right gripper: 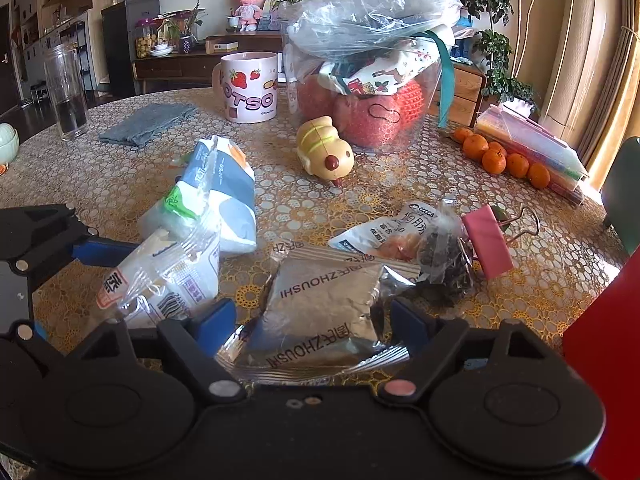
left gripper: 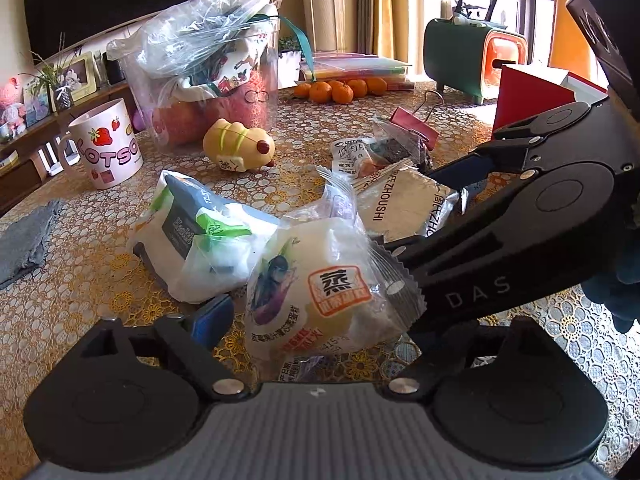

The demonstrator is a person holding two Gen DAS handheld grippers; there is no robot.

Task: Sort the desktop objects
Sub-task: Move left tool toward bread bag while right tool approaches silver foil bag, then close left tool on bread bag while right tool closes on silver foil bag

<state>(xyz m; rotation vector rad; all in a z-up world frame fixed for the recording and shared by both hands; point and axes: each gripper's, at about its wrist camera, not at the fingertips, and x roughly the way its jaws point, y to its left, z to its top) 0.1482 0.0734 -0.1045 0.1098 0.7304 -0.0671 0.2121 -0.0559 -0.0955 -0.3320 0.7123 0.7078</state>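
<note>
A clear-wrapped steamed bun packet [left gripper: 320, 292] lies between my left gripper's [left gripper: 312, 320] fingers. Tablecloth shows between its left blue pad [left gripper: 212, 316] and the wrapper, and the right pad is hidden, so this gripper is open. From the right wrist view the same packet [right gripper: 168, 276] sits by the left gripper's blue finger [right gripper: 104, 251]. My right gripper [right gripper: 316, 320] is open astride a silver foil packet [right gripper: 324, 300], which lies flat on the table with both blue pads close beside it. The left wrist view shows that foil packet [left gripper: 404, 204] inside the right gripper [left gripper: 412, 208].
A tissue pack [right gripper: 220, 196], yellow toy [right gripper: 324, 152], strawberry mug [right gripper: 248, 88], clear tub of bagged things [right gripper: 368, 80], tangerines [right gripper: 500, 156], pink binder clip [right gripper: 488, 240], small snack packets [right gripper: 400, 232], grey cloth [right gripper: 148, 120] and glass [right gripper: 66, 92] share the table. A red box [right gripper: 608, 340] stands right.
</note>
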